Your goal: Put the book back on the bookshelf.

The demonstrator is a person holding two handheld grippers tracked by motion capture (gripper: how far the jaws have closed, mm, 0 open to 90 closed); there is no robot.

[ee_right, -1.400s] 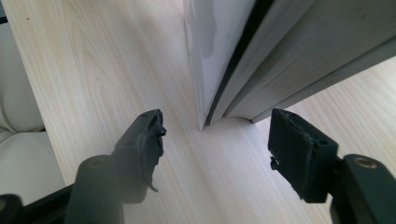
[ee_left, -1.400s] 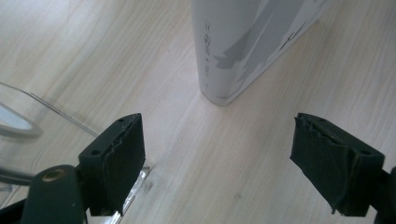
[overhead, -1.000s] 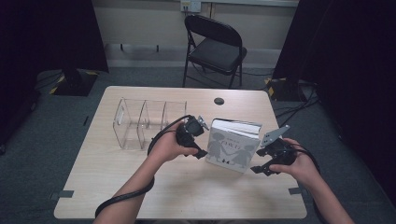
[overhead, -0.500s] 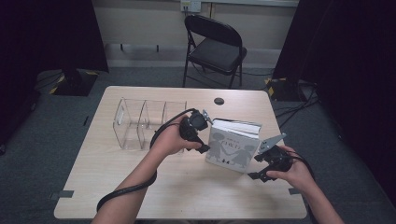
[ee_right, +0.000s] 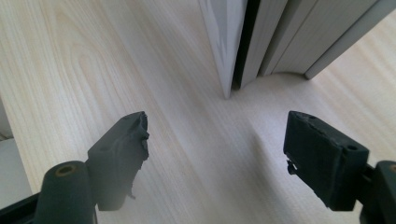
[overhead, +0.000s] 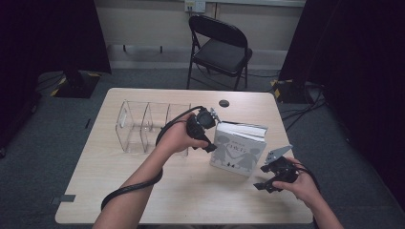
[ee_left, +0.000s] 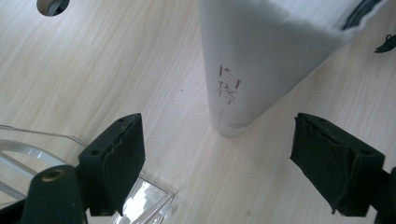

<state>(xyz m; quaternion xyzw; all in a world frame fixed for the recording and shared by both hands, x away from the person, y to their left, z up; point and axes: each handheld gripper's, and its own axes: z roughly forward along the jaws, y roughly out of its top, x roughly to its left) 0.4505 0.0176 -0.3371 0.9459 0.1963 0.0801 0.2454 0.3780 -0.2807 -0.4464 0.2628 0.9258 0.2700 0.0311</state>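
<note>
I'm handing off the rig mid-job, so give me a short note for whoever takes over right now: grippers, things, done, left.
Left gripper: open, at the top left corner of the white hardcover book with child silhouettes, not clamped.
Right gripper: open, nothing between its jaws, which have just been opening; low at the book's right.
Book: standing tilted on the pale wooden table, right of the clear plastic divided organiser.
Done: book upright.
Left: probably to slot it into the organiser; no grip yet.

A matt paper book (overhead: 237,150) stands on pale wood-grain table (overhead: 143,200) (clear glossy plastic organiser (overhead: 143,126) nearby).
</note>
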